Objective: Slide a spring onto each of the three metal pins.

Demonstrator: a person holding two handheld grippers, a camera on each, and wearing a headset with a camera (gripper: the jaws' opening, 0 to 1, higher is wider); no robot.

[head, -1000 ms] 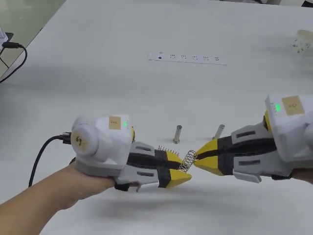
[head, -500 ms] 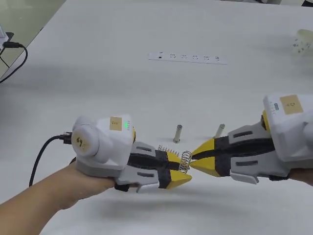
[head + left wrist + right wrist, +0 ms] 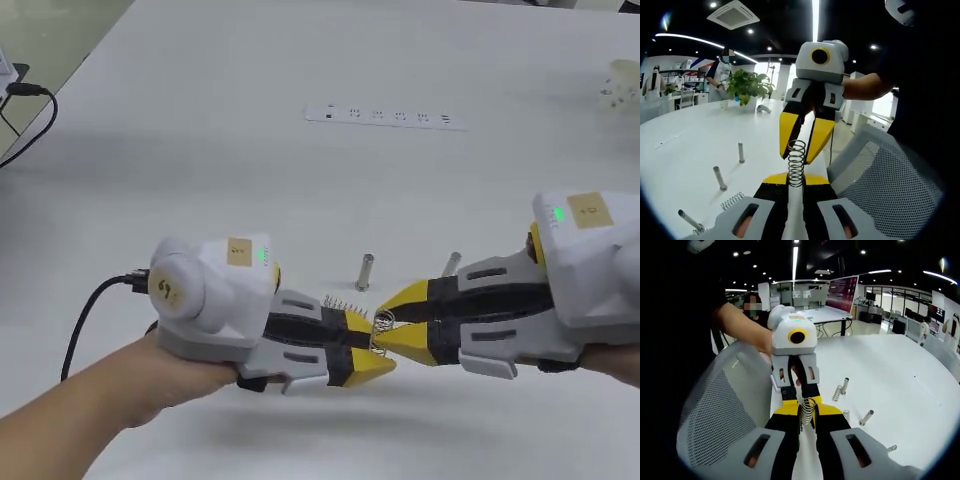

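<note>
The spring (image 3: pixel 796 162) stands clear of the desk (image 3: pixel 300 190), its base clamped in the shut left tongs (image 3: pixel 796 179). The right tongs (image 3: pixel 797 156) are apart, straddling its free end. Just behind, on the desk, are a pin (image 3: pixel 366 270), a second pin (image 3: pixel 452 263) and a loose spring (image 3: pixel 340 303). Open white desk runs beyond them to a power strip (image 3: pixel 375 116).

Left tongs (image 3: pixel 375 345) pinched closed, right tongs (image 3: pixel 385 320) parted, tip to tip.
</note>
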